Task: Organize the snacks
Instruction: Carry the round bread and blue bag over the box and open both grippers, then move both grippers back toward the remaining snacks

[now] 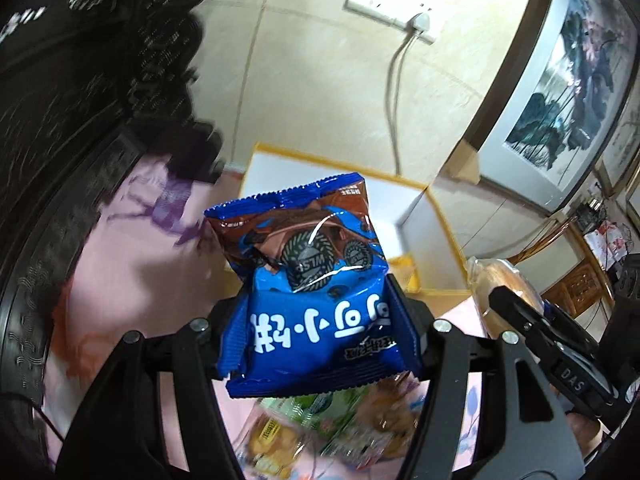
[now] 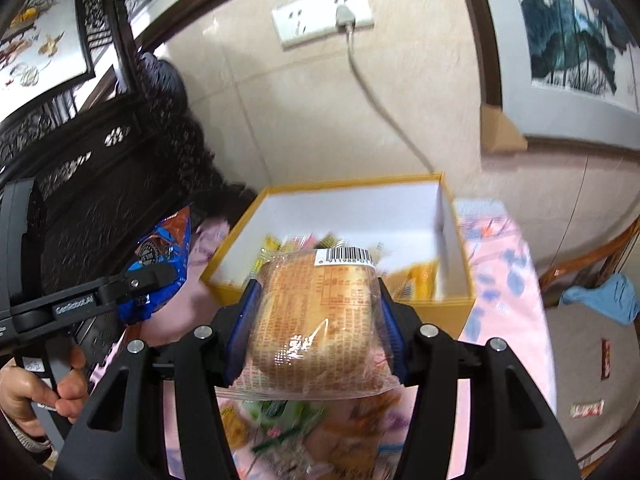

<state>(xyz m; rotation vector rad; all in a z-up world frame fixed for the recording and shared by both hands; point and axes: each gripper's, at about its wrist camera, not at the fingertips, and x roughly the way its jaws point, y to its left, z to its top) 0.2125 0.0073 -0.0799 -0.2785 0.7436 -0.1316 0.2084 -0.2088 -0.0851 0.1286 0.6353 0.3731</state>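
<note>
While both packets hang gripped above the loose snack pile [image 2: 280,416] on the pink patterned surface [image 1: 120,280], nearest comes the left gripper [image 1: 320,332], jaws partly apart and pressed on the flanks of a blue cookie packet [image 1: 308,280], upside down, its long axis running away along the fingers. Alongside, the right gripper [image 2: 316,320], likewise part open, clamped on a clear-wrapped bread bun [image 2: 316,320], barcode end pointing forward. Just past both sets of fingertips and lower, the yellow-rimmed white box [image 2: 448,216], already holding a few yellow sachets [image 2: 416,280]; lies dead ahead of the right gripper, ahead and slightly right of the left one, so probably nearer the right. Readable: "WLSP" on the printed biscuit, large white Chinese characters inverted, "GenRobot.AI" on the left gripper's side, "DAS" on the right's; barcode digits too smeared to trust. Farther off, wall socket [image 2: 320,12] and framed lotus painting [image 1: 560,92].
</note>
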